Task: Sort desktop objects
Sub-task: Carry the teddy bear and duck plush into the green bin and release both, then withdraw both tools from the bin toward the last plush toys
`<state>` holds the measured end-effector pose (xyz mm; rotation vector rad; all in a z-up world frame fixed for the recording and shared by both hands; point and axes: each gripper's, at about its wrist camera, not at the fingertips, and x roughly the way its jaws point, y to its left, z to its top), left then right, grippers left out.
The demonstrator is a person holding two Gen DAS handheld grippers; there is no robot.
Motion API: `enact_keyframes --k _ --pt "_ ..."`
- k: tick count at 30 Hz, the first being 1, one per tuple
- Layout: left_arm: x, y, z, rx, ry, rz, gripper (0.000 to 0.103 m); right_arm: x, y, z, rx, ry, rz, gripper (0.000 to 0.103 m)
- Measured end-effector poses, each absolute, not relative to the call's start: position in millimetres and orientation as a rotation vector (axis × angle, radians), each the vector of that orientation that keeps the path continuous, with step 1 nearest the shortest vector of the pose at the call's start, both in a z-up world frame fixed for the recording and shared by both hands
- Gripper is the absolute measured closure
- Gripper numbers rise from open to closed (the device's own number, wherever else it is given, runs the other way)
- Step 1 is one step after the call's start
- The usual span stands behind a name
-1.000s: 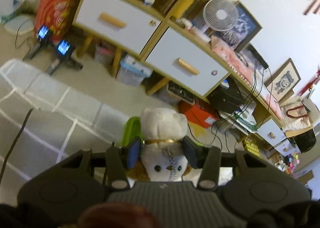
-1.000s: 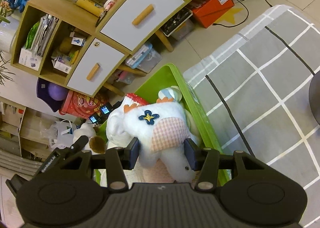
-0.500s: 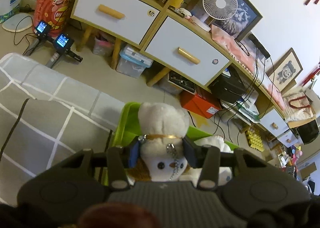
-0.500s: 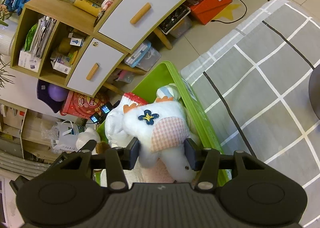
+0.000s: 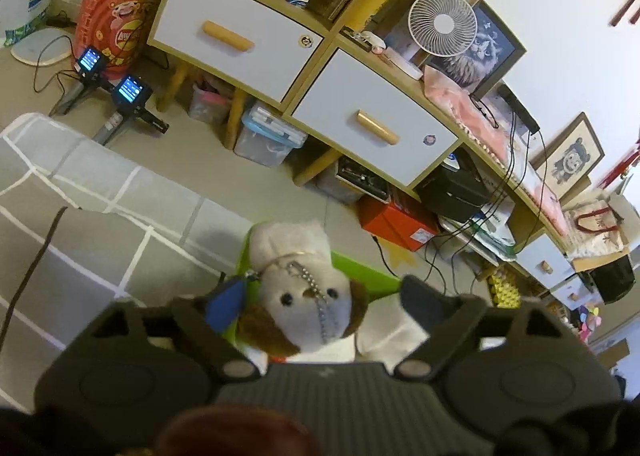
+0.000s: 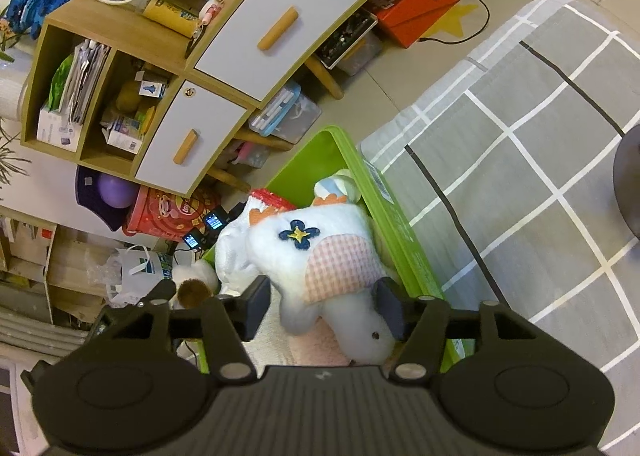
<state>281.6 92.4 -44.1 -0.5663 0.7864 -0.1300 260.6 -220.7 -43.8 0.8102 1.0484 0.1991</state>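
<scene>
A white bear plush (image 5: 301, 288) with brown ears and a bead chain hangs over the green bin (image 5: 360, 270). My left gripper (image 5: 320, 302) is open around it; the right finger stands clear of it. In the right wrist view a white plush (image 6: 320, 256) with a blue flower and a pink checked patch lies in the green bin (image 6: 384, 207). My right gripper (image 6: 324, 312) is shut on the white plush's lower part, just above the bin. The bear's ear (image 6: 192, 292) shows at the bin's left.
A grey checked cloth (image 6: 520, 143) covers the surface beside the bin. A wooden cabinet with white drawers (image 5: 280, 55) stands behind, with fans (image 5: 440, 23), boxes, cables and a red carton (image 5: 396, 215) on the floor.
My left gripper has opened wide and the bear has dropped lower over the bin. My right gripper has stayed on the white plush, which sits slightly lower in the bin.
</scene>
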Motion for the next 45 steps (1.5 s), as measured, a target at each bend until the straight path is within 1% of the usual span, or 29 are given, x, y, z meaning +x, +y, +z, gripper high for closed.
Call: enact_keyframes --k 4,9,13,15,17,20,24,28,37,42,45 --pt "281 95 -44 -0.580 0.805 -0.125 0.011 258 -223 -38 0.825 1.039 0.197 0.033" --pt "276 98 -36 -0.579 0.821 -0.121 0.004 254 -226 -27 0.828 1.023 0.192 0.031" --pt "267 97 -26 -0.556 0.837 -0.101 0.001 246 -227 -18 0.840 1.026 0.181 0.030" --pt "261 95 -21 -0.547 0.853 -0.100 0.001 242 -226 -13 0.841 1.031 0.187 0.029" --pt "257 93 -16 -0.539 0.869 -0.101 0.001 236 -223 -7 0.842 1.034 0.198 0.025" --pt "248 90 -6 -0.520 0.892 -0.097 0.001 227 -221 -1 0.855 1.042 0.217 0.022" --pt "235 92 5 -0.518 0.912 -0.090 0.001 214 -217 8 0.859 1.050 0.227 0.021" --pt "220 96 12 -0.508 0.947 -0.077 0.001 200 -213 16 0.850 1.056 0.249 0.018" --pt "180 103 19 -0.470 0.998 -0.068 0.001 165 -204 34 0.794 1.054 0.259 0.018" --pt "158 105 21 -0.452 1.026 -0.083 0.001 148 -198 35 0.762 1.066 0.269 0.017" --pt "144 105 18 -0.442 1.031 -0.110 0.001 138 -192 32 0.714 1.082 0.282 0.014"
